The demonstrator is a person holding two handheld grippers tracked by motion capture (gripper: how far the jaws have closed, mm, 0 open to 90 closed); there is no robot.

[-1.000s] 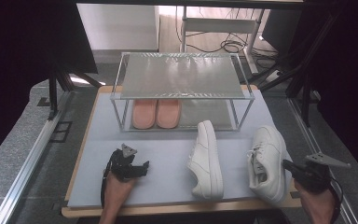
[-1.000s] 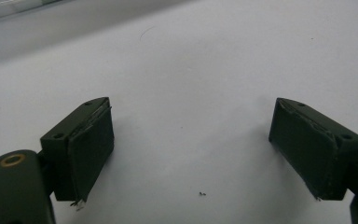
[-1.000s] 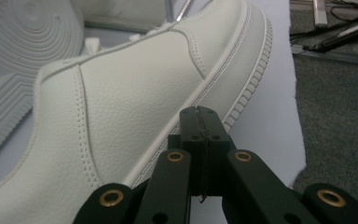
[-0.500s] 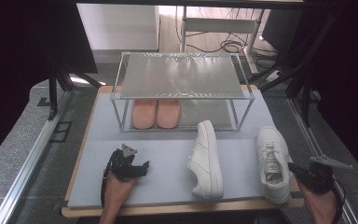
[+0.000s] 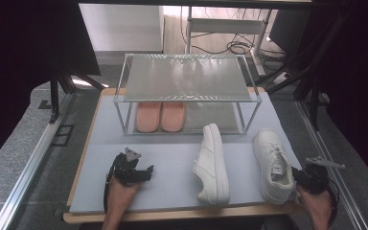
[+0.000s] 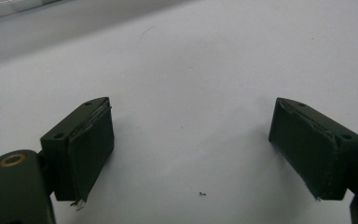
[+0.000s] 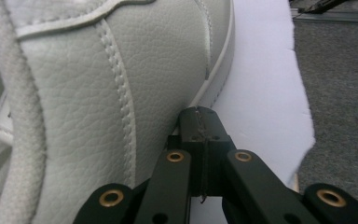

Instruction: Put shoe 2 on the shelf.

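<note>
A white sneaker (image 5: 273, 163) stands on its sole at the right of the pale table mat (image 5: 172, 163). My right gripper (image 5: 301, 176) is at its near right side, by the heel. In the right gripper view the jaws are shut together with nothing between them, and the gripper's tip (image 7: 200, 116) rests against the sneaker's leather side (image 7: 98, 93) just above the sole. A second white sneaker (image 5: 213, 163) lies on its side mid-table. My left gripper (image 5: 133, 170) sits at the front left; its jaws stand wide open over bare mat (image 6: 191, 144).
A metal-framed rack with a glass top (image 5: 187, 76) stands at the back of the mat, with a pair of pink slippers (image 5: 160, 116) under it. The mat's right edge (image 7: 303, 116) lies close to the right gripper, with grey floor beyond it.
The right sneaker has settled flat onto its sole and shifted slightly right. The right gripper has sunk lower beside its heel. The left gripper has stayed put.
</note>
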